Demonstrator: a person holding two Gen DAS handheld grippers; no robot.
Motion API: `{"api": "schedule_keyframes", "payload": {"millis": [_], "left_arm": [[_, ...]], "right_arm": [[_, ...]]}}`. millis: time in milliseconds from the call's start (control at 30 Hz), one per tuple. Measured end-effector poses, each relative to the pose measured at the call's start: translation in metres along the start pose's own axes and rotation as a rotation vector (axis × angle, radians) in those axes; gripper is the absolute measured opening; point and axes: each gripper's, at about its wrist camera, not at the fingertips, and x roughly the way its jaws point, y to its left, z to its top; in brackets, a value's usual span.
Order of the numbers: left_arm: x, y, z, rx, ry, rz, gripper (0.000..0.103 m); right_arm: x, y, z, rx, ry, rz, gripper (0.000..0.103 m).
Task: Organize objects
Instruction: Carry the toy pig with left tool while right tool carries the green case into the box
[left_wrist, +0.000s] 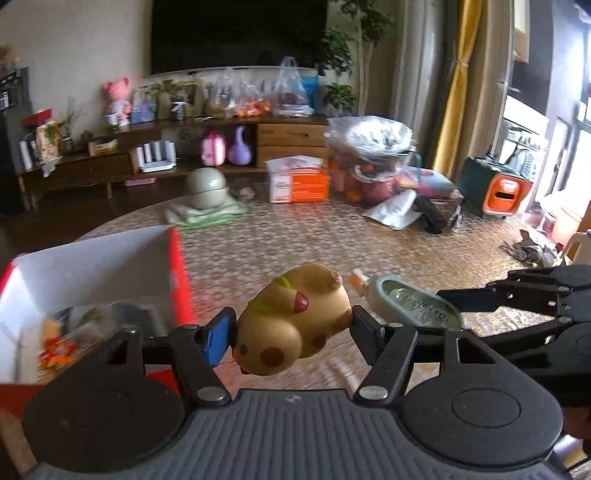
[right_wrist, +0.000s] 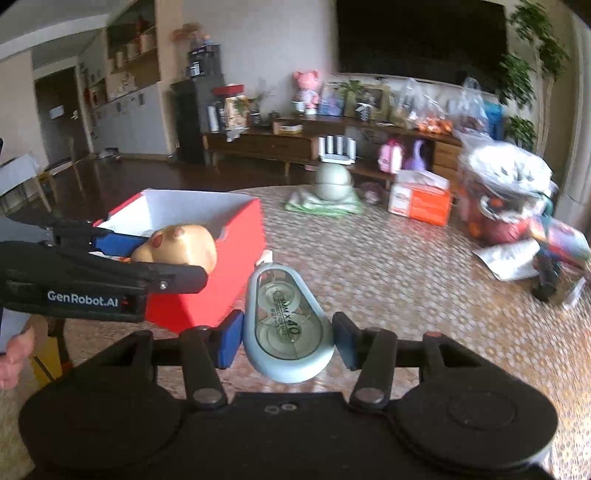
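Left gripper (left_wrist: 291, 328) angled downward, clenched on tan toy animal (left_wrist: 291, 321) beside red box (left_wrist: 181, 273) at table edge, right gripper (right_wrist: 288, 339) alongside grasping correction tape (right_wrist: 286, 325), table (left_wrist: 332, 236) beyond open.

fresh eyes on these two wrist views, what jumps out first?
Each gripper carries something above the patterned table: the left gripper clamps a tan squishy animal toy, the right gripper a pale blue correction tape dispenser. Beside them on the left stands an open red box with a white inside, already holding small items.
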Motion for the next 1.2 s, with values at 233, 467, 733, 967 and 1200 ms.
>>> {"api": "schedule_keyframes", "payload": {"millis": [233,467,733,967,1200], "left_arm": [[-0.032,0.059,-0.011,-0.031,-0.003,0.080,0.067],[-0.047,0.113,-0.016,-0.036,0.011,0.157,0.067],[-0.045,0.171,-0.015,-0.062,0.031,0.248,0.067],[-0.020,0.211,-0.011,-0.086,0.074,0.319,0.067],[0.015,0.227,-0.014,-0.079,0.128,0.337,0.067]], "right_arm": [[0.020,0.044,0.022,-0.079,-0.003,0.040,0.052],[0.049,0.081,0.044,-0.130,0.006,0.064,0.052],[0.091,0.113,0.064,-0.179,0.045,0.063,0.052],[0.138,0.130,0.078,-0.203,0.093,0.046,0.052],[0.173,0.142,0.075,-0.245,0.147,0.050,0.052]]}}
